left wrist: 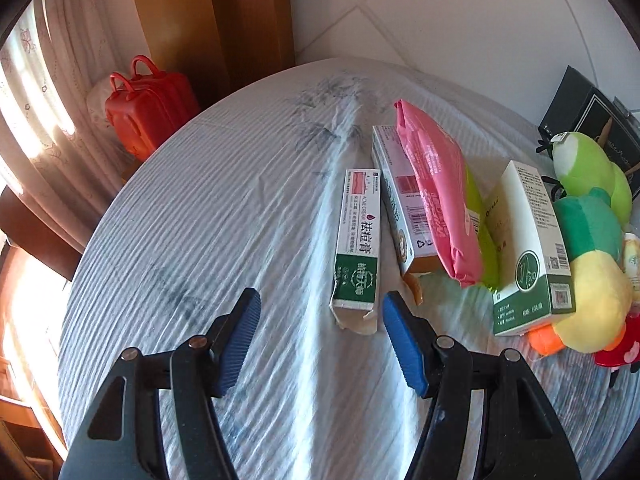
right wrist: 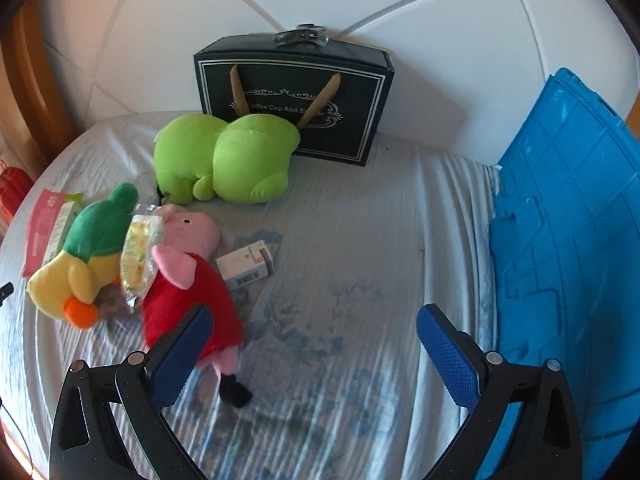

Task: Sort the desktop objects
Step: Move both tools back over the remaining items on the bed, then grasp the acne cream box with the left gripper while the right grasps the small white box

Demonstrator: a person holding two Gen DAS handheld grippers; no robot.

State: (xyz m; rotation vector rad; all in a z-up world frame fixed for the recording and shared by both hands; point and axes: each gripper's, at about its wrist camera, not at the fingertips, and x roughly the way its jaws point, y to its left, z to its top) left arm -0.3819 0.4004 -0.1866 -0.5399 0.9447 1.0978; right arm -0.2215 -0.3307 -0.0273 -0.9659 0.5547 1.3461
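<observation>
Desktop objects, left wrist view: scattered over striped pale tablecloth [left wrist: 224,216]. Ointment carton [left wrist: 357,247], white and green, flat on cloth just ahead of fingertips, near end torn open. Second long carton [left wrist: 400,204] just right of it, partly under pink packet [left wrist: 436,196]. Lime-green item under packet, mostly hidden. White-and-green box [left wrist: 530,248] propped against yellow-green plush [left wrist: 588,276]. Lime-green plush [left wrist: 588,172] behind, near dark gift box [left wrist: 600,120] at table's far edge. Red mini suitcase [left wrist: 150,106] off table, closed, contents not visible. Left gripper [left wrist: 320,304] wide open, empty, blue pads clear of all items; right-hand pad close beside ointment carton's torn end, contact not evident.

Right wrist view: blue plastic crate [right wrist: 568,248] at right table edge, outer ribbed wall only, interior not visible. Dark gift box [right wrist: 294,100] upright against wall, closed, rope handles hanging down front. Lime-green plush [right wrist: 224,160] lying directly in front of it, touching. Pink pig plush [right wrist: 188,280] in red dress, lying flat; clear snack packet [right wrist: 140,258] resting between it and yellow-green plush [right wrist: 80,264]. Small white box [right wrist: 246,266] just right of pig. Pink packet [right wrist: 46,220] at far left. Right gripper [right wrist: 314,320] fully spread, holding nothing; left pad overlapping pig's dress in view, contact indeterminate.
</observation>
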